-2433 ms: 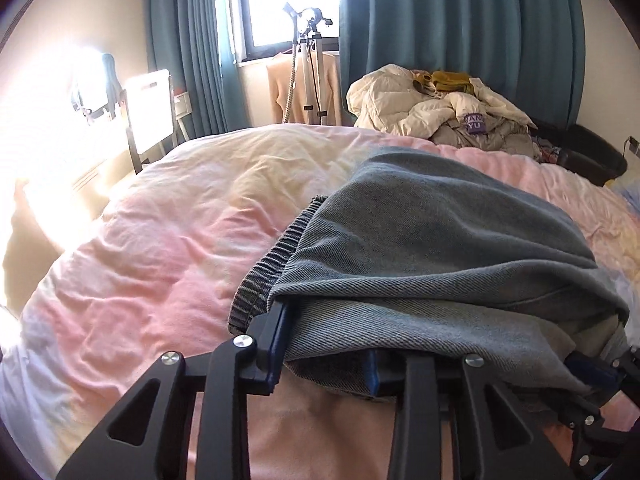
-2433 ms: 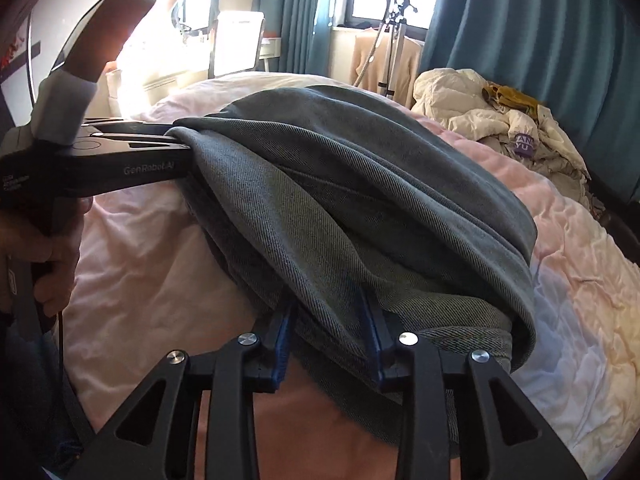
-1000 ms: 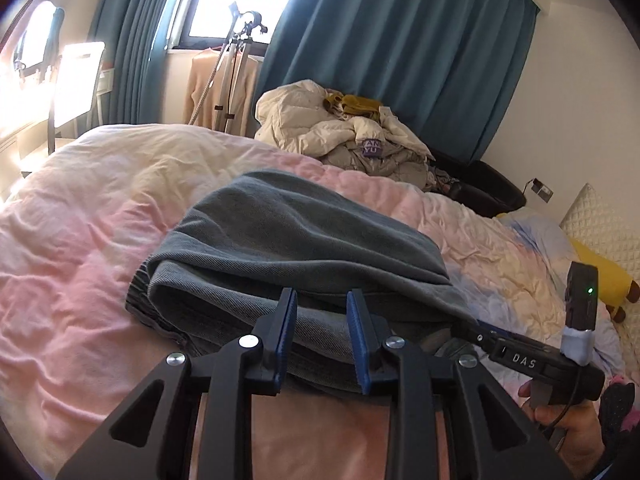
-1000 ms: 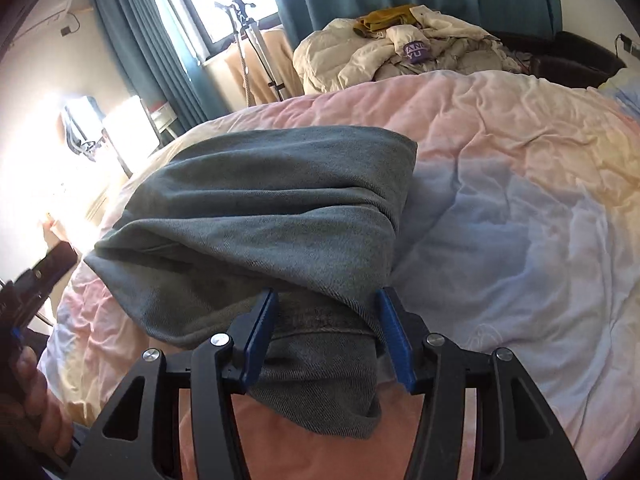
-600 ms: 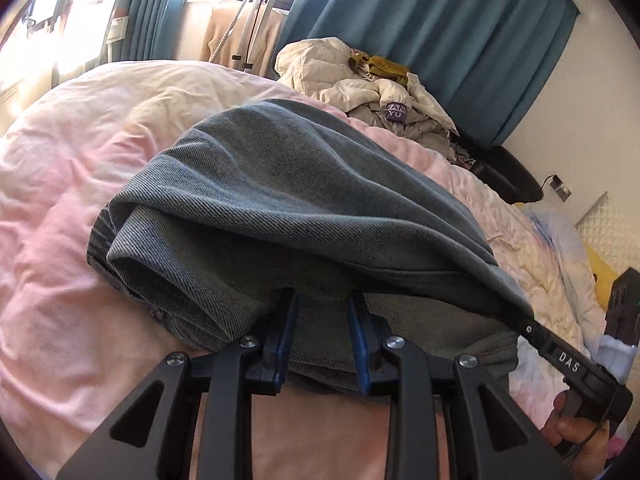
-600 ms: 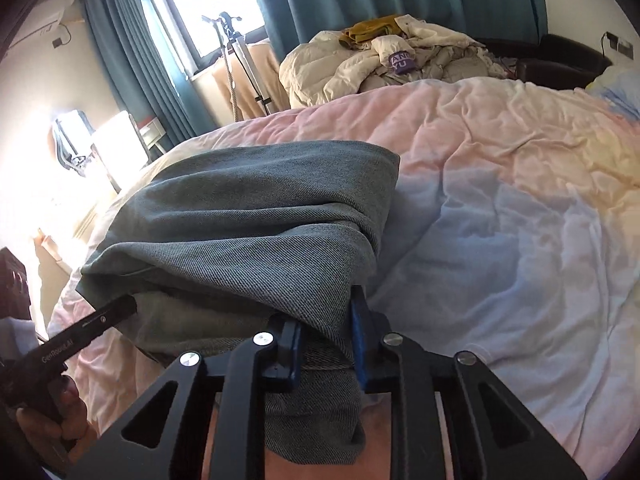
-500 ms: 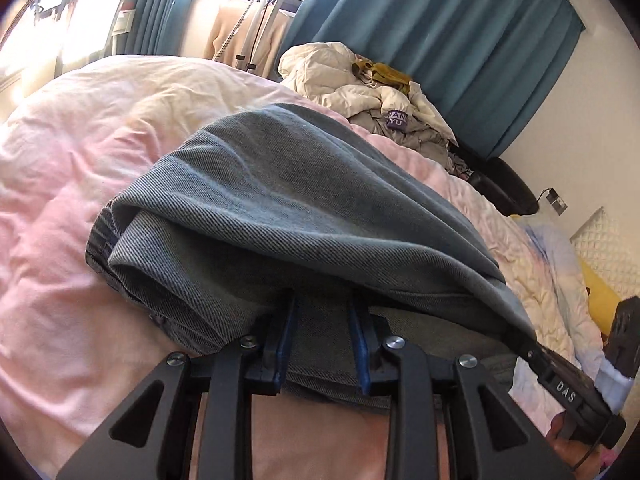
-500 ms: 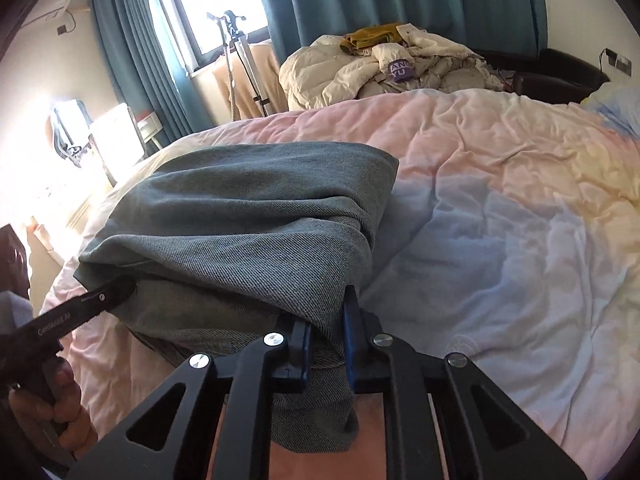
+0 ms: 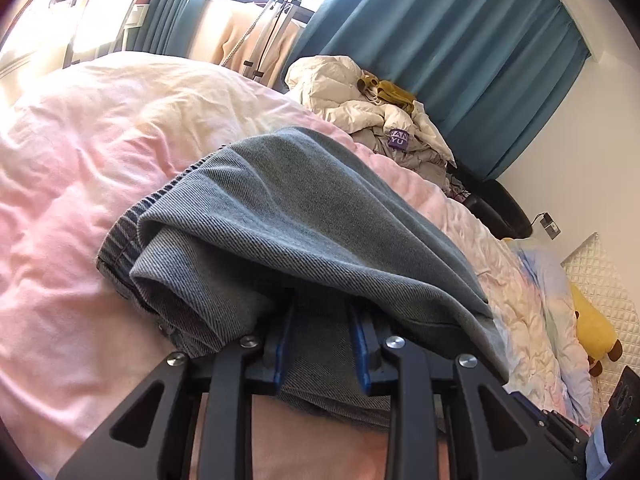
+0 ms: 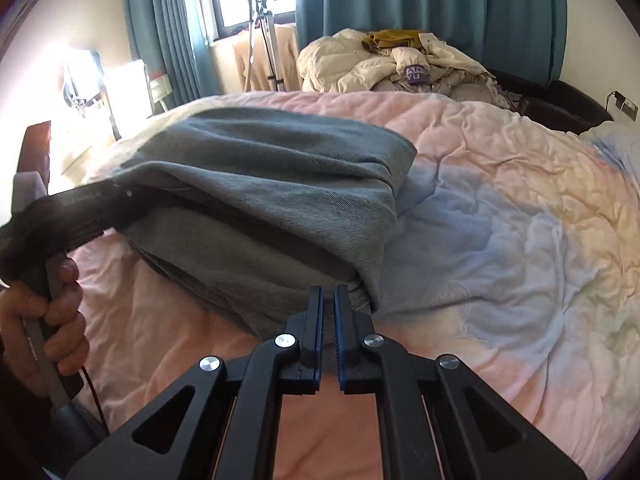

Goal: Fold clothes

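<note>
Fingers of the left gripper stand apart, pushed in under the top fold of the grey denim trousers with cloth lying between the blue pads — not clamped. Those of the right gripper sit almost together, pinching a thin lower edge of the trousers (the hem end, it seems). The folded trousers lie on the pink quilt, elastic waistband toward the left. A hand grips the left tool's handle. Beyond the bed, a heap of cream bedding sits before teal curtains.
</note>
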Tool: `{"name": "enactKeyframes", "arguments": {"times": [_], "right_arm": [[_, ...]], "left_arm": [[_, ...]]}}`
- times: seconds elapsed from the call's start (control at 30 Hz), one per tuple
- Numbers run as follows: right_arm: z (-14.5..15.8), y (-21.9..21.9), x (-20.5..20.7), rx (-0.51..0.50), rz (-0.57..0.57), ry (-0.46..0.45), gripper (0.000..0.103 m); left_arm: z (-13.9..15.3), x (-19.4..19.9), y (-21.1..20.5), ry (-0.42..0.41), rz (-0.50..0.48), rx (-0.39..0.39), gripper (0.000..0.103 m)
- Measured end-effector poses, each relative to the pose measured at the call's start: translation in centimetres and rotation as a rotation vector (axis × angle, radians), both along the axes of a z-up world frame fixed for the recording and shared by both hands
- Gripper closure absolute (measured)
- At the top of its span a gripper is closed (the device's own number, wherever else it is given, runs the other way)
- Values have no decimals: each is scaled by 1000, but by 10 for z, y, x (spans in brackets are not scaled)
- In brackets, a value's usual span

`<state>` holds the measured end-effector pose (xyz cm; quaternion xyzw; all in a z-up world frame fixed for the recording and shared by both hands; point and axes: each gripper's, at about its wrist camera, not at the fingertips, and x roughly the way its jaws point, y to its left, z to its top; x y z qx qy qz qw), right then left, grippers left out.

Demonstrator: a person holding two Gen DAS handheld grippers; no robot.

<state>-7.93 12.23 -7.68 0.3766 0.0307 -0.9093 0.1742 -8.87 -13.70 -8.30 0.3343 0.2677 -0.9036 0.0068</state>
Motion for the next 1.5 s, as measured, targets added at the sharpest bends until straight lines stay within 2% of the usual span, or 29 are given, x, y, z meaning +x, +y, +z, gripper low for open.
{"name": "enactKeyframes", "arguments": {"times": [0.13,0.17,0.2,0.27,0.33,0.4,0.53,0.63,0.7,0.8,0.9,1.0,1.1,1.2,1.33,1.4,1.5], "right_arm": [[19,-14,6,32,37,117,96],[22,-19,5,41,58,132,90],[22,-26,5,57,82,145,79],[21,-41,3,79,143,177,62],[19,-57,0,95,210,211,56],[15,-72,-5,130,259,233,54],[1,-83,-27,150,277,212,54],[-4,-78,-36,120,258,174,58],[-2,-73,-38,93,246,150,98],[0,-65,-40,52,228,115,101],[4,-61,-30,37,225,94,101],[-2,-55,-22,30,218,35,101],[-10,-52,-20,37,208,-11,101],[-5,-47,-19,7,189,14,101],[1,-30,-20,20,92,56,99],[0,-17,-24,19,30,37,83],[-9,5,-33,-30,-43,-40,75]], "left_arm": [[15,17,-3,25,-33,66,76],[19,21,-4,33,-41,84,76],[22,26,-4,40,-49,103,75],[26,28,-3,58,-58,103,62],[30,29,-1,76,-66,102,60],[27,24,-1,72,-90,139,60],[12,7,-3,33,-134,246,59],[-1,-8,-9,4,-113,303,59],[-7,-15,-14,3,-95,331,59],[-16,-20,-24,-14,-51,378,59],[-25,-21,-34,-12,-28,449,59],[-27,-18,-40,15,-13,499,59],[-26,-15,-44,27,1,497,59],[-26,-13,-49,38,15,494,59],[-25,-9,-54,54,34,490,59],[-24,-7,-57,62,43,488,59],[-26,-6,-61,64,59,491,59]]}}
